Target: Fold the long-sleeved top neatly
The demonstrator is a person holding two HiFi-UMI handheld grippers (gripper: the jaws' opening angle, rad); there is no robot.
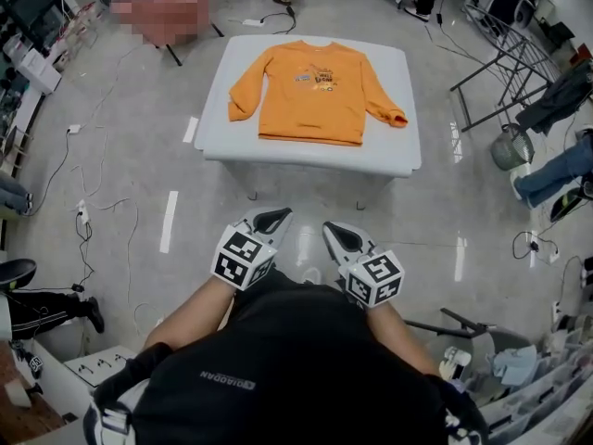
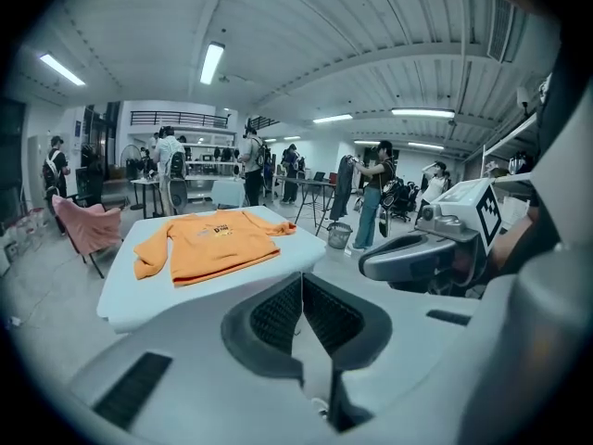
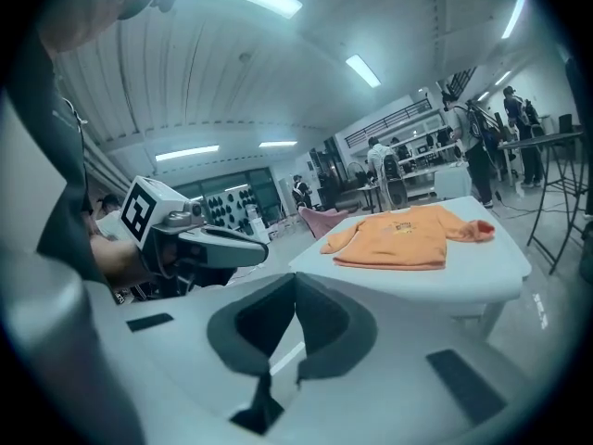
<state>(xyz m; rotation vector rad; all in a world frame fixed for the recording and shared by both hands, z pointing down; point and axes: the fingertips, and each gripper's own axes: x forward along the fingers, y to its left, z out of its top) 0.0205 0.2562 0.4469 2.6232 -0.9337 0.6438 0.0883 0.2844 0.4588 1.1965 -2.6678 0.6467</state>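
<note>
Down at the near edge of the head view, the left hand-held gripper (image 1: 271, 219) is held out in front of the person's body and tilted somewhat towards the floor. Its jaws are closed together with nothing between them, and its own view shows two ribbed dark pads (image 2: 278, 315) meeting at a thin seam. A black-and-white marker cube (image 1: 242, 257) sits behind the jaws, above a bare forearm (image 1: 190, 311). Just right of it, the right hand-held gripper (image 1: 341, 236) is posed much the same. It is angled inward so the two tips lean towards each other without touching, and its dark pads are likewise pressed shut and empty. Both bodies are pale grey moulded plastic.

Far ahead, well apart from both tools, stands the bench (image 1: 306, 158), a smooth white rectangle with rounded corners. The long-sleeved top (image 1: 310, 91) lies flat on it, front up. It is orange fabric with a small printed chest motif, its hem is towards the person, and both sleeves slant down and outward. Right of the bench, a dark metal drying rack (image 1: 505, 54) stands on the glossy grey floor (image 1: 148, 156).
</note>
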